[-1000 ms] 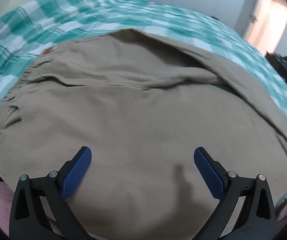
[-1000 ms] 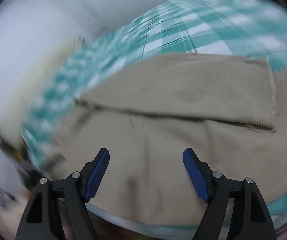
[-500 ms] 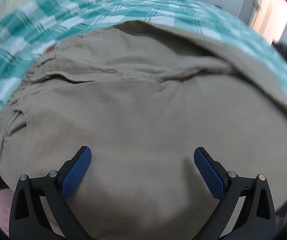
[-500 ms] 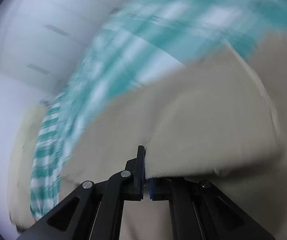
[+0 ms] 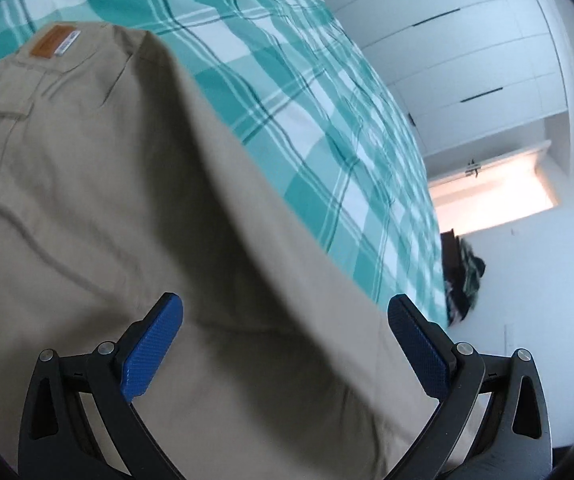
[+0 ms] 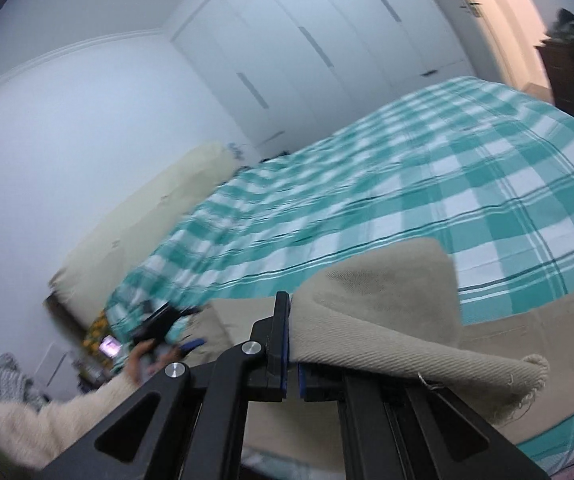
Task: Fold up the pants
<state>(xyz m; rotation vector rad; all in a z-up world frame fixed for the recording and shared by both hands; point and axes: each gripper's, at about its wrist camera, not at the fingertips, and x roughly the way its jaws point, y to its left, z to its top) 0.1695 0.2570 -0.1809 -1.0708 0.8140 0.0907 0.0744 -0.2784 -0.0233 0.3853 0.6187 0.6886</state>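
Hem grab done: the right gripper (image 6: 293,364), spread wide over flat cloth 1.0 s ago, now has its 2 fingers pinched together on the frayed hem of the khaki cotton pants (image 6: 387,320) and has lifted it off the teal-and-white checked bedspread (image 6: 427,184). That leg end curls up over the fingers, with the other leg still flat on the bedspread just behind it. Judged: the lengthwise fold is set and the hem-to-waist fold is starting.

The left gripper (image 5: 283,344) has swung too. Its view was square down on the pants, now it is tilted sideways, blue pads (image 5: 155,344) spread wide with nothing between them, hovering low over the waist half of the pants (image 5: 87,200). The tan leather waist patch (image 5: 49,42) sits at the pants' far edge, against the bedspread (image 5: 307,128).

In the right wrist view the left gripper (image 6: 159,326) shows blurred beyond the pants, probably near the waistband.

Next, judged: carry the hem toward the waist patch.
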